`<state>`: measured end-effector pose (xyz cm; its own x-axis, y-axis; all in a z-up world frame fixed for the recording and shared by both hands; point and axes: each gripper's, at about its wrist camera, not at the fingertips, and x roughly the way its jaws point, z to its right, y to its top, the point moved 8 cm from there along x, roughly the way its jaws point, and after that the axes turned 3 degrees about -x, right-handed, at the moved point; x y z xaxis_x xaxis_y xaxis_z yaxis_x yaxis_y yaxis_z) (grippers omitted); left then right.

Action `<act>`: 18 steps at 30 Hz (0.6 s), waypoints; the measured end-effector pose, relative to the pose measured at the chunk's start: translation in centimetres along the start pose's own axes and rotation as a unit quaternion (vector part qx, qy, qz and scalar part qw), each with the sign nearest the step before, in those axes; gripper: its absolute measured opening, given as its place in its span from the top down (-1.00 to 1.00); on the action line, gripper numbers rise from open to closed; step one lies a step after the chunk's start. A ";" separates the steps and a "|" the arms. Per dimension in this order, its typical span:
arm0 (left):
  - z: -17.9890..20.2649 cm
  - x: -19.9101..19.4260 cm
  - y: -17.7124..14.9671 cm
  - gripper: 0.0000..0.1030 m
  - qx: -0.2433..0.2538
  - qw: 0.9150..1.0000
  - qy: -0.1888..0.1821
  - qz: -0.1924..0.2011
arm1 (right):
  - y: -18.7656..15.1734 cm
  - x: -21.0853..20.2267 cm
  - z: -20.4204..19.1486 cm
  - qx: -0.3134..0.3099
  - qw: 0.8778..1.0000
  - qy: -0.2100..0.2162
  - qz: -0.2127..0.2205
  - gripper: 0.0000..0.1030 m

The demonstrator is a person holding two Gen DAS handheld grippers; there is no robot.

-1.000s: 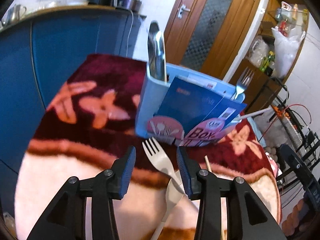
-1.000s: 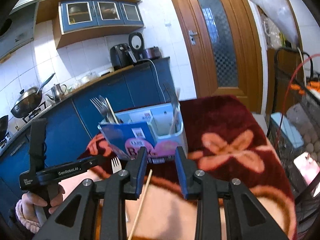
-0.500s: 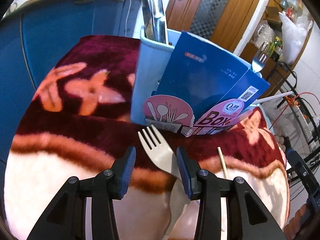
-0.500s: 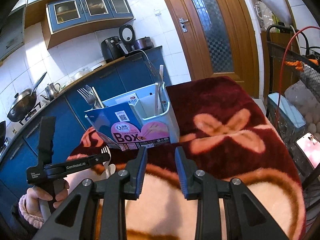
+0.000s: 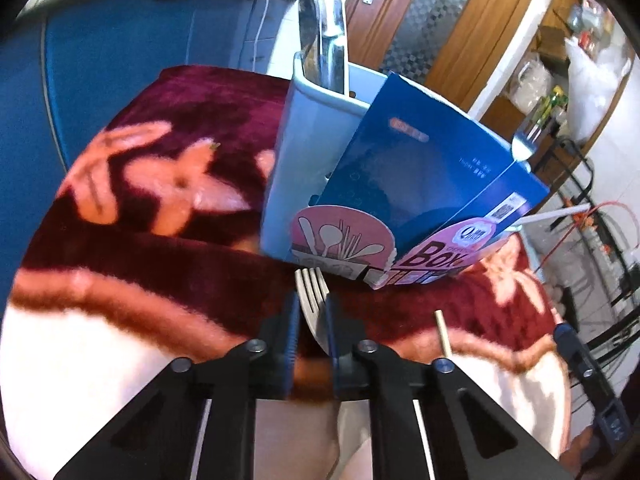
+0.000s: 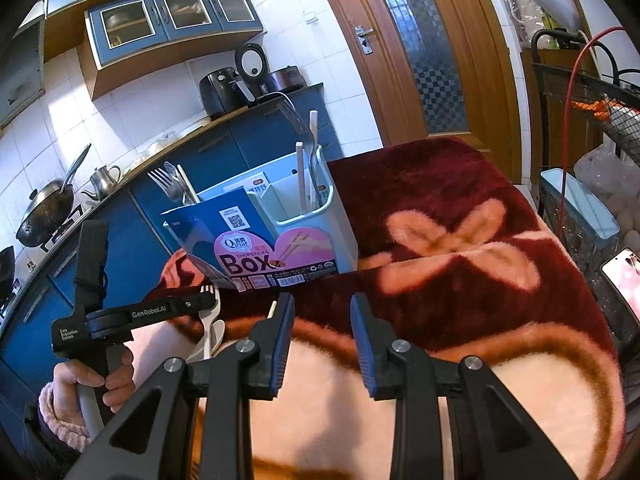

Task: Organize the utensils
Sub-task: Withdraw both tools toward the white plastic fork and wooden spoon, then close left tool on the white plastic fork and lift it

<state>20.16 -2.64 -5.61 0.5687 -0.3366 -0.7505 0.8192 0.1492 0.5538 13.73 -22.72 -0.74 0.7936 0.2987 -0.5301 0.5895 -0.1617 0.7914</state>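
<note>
A cream plastic fork [image 5: 313, 296] lies on the flowered blanket in front of the pale blue utensil box [image 5: 296, 152], which wears a blue cardboard sleeve [image 5: 420, 168]. My left gripper [image 5: 310, 308] is closing, and its pads pinch the fork's head between them. From the right wrist view the left gripper [image 6: 208, 300] sits low over the fork [image 6: 206, 328], close to the box [image 6: 340, 236]. My right gripper [image 6: 322, 308] hovers open over the blanket with nothing between its fingers. A wooden chopstick [image 5: 443, 334] lies to the right of the fork.
Metal spoons [image 5: 326, 20] and a metal fork [image 5: 524, 140] stand in the box, with chopsticks [image 6: 300, 176] in another compartment. The blanket [image 6: 460, 240] covers the whole table. Blue cabinets [image 6: 132, 240] lie behind, a wire rack [image 6: 592, 112] to the right. A hand [image 6: 104, 376] holds the left gripper.
The left gripper moved forward and down over the fork and its jaws closed on the fork's head. The right gripper sank a little and stayed open.
</note>
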 end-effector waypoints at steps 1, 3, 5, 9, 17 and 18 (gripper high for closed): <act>0.0 0.0 0.1 0.83 -0.003 1.000 -0.004 0.000 | 0.0 0.0 0.0 0.000 1.000 0.000 0.000 0.37; 0.2 -0.3 0.1 0.87 -0.001 1.000 -0.009 0.006 | 0.0 0.0 0.0 0.000 1.000 0.000 0.000 0.37; 0.3 -0.6 0.1 0.90 -0.001 1.000 -0.014 0.011 | 0.0 0.0 0.0 0.000 1.000 -0.002 -0.001 0.37; 0.8 -1.9 -0.1 0.94 -0.003 0.999 -0.026 0.026 | 0.0 0.1 -0.1 -0.002 1.000 -0.003 -0.001 0.37; 1.2 -5.9 0.6 0.96 0.010 0.996 -0.033 0.086 | 0.0 -0.4 -1.1 -0.012 1.000 -0.001 0.001 0.37; 1.2 -6.5 0.7 0.96 0.014 0.995 -0.031 0.096 | 0.0 -0.5 -1.3 -0.013 1.000 -0.001 0.001 0.37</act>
<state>16.91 -1.48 0.10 0.7084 -0.3611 -0.6064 0.6927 0.1911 0.6954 13.13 -21.69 -0.05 0.7944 0.2973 -0.5296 0.5844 -0.1368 0.7999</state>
